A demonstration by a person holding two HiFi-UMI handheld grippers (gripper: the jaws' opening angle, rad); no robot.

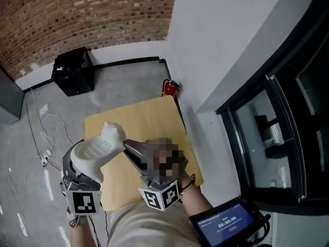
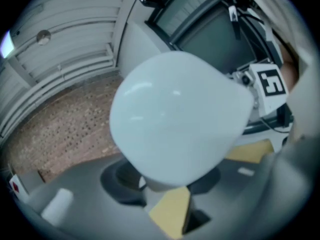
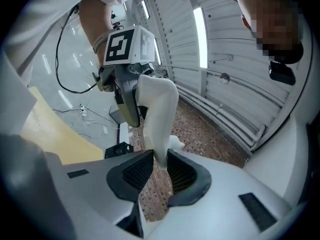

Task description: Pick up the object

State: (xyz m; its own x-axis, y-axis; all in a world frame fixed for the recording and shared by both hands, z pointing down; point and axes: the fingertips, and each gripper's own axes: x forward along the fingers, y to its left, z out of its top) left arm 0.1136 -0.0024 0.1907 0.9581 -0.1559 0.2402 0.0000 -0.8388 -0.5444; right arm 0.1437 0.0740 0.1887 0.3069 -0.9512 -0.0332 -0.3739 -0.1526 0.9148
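The object is a smooth white plastic piece (image 1: 99,151) held up over the yellow table (image 1: 149,118). In the left gripper view it fills the middle as a broad white dome (image 2: 175,119). Its narrow base sits between the dark pads of my left gripper (image 2: 164,183), which is shut on it. In the right gripper view it looks thin and tall (image 3: 159,119). My right gripper (image 3: 159,165) is shut on its lower edge, and the left gripper's marker cube (image 3: 124,44) shows at its far end. In the head view the right gripper's dark jaws reach the object from the right.
A red fire extinguisher (image 1: 170,88) stands on the grey floor beyond the table's far corner. A black box (image 1: 73,72) sits by the brick wall, with cables (image 1: 45,138) trailing on the floor at left. A device with a blue screen (image 1: 225,223) is at bottom right, near dark windows.
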